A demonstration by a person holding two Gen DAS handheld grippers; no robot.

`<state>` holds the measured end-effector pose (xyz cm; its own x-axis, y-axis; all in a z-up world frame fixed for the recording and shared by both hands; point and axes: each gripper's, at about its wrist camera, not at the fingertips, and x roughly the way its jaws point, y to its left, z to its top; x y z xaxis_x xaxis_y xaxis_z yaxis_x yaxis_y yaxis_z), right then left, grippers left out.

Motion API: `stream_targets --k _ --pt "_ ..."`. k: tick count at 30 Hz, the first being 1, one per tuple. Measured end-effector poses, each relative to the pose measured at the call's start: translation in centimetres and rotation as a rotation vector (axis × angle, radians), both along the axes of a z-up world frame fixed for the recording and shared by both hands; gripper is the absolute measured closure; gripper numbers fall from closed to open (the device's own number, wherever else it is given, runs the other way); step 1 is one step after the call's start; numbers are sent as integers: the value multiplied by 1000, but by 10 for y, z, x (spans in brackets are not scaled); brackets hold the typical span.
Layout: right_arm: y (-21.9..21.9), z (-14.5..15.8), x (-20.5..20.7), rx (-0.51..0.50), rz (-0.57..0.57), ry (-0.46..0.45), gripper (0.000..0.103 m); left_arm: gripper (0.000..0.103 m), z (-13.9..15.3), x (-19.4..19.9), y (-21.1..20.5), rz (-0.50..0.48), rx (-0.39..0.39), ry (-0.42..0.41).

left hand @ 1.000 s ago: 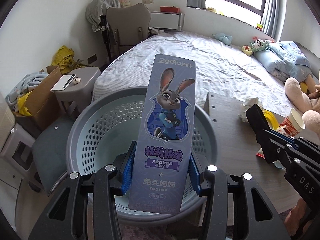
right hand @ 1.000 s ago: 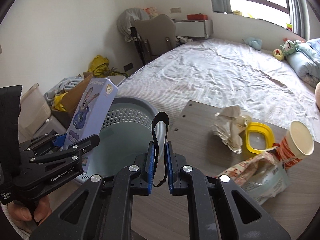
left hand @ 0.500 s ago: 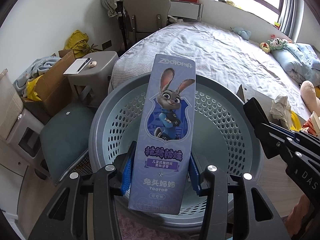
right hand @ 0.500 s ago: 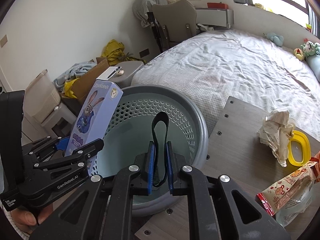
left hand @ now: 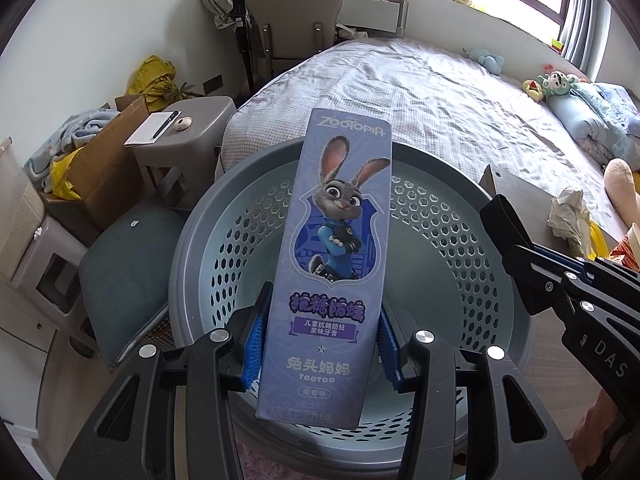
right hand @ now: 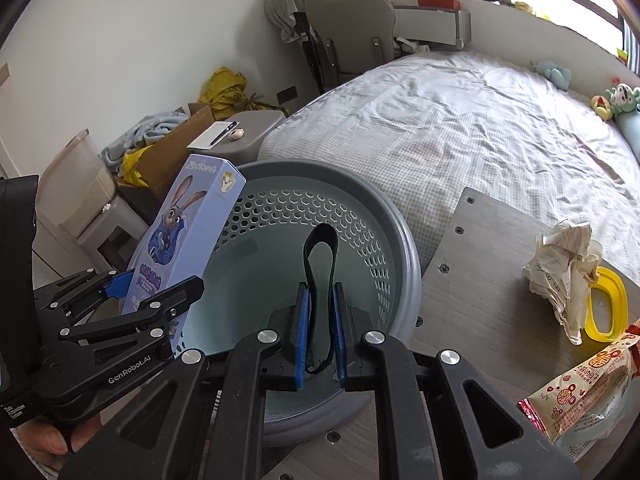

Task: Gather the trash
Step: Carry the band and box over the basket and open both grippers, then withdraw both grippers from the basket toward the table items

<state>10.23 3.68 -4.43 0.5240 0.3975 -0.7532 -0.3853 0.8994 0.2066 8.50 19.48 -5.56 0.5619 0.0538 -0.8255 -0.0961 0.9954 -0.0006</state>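
Note:
My left gripper [left hand: 320,344] is shut on a tall purple Zootopia toothpaste box [left hand: 336,248] and holds it upright above the grey perforated basket [left hand: 460,248]. The box also shows in the right wrist view [right hand: 180,236]. My right gripper [right hand: 320,328] is shut on a black elastic band loop [right hand: 320,256], held over the basket [right hand: 360,216] near its front rim. The right gripper shows at the right of the left wrist view [left hand: 520,248]. The basket's inside looks bare.
A wooden table [right hand: 488,248] right of the basket carries crumpled paper [right hand: 564,264], a yellow lid [right hand: 608,308] and a snack bag [right hand: 588,384]. A bed [right hand: 460,120] lies behind. A grey stool [left hand: 180,136], cardboard box [left hand: 108,160] and chair [left hand: 292,20] stand left.
Both grippers have moved left from the table to above the basket, carrying the box and the band. The basket now fills the middle of both views.

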Motion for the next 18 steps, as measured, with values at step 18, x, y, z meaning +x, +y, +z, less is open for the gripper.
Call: stream_targets --k 18 --pt "-3 13 -6 7 -2 -62 55 40 10 -14 12 71 18 -32"
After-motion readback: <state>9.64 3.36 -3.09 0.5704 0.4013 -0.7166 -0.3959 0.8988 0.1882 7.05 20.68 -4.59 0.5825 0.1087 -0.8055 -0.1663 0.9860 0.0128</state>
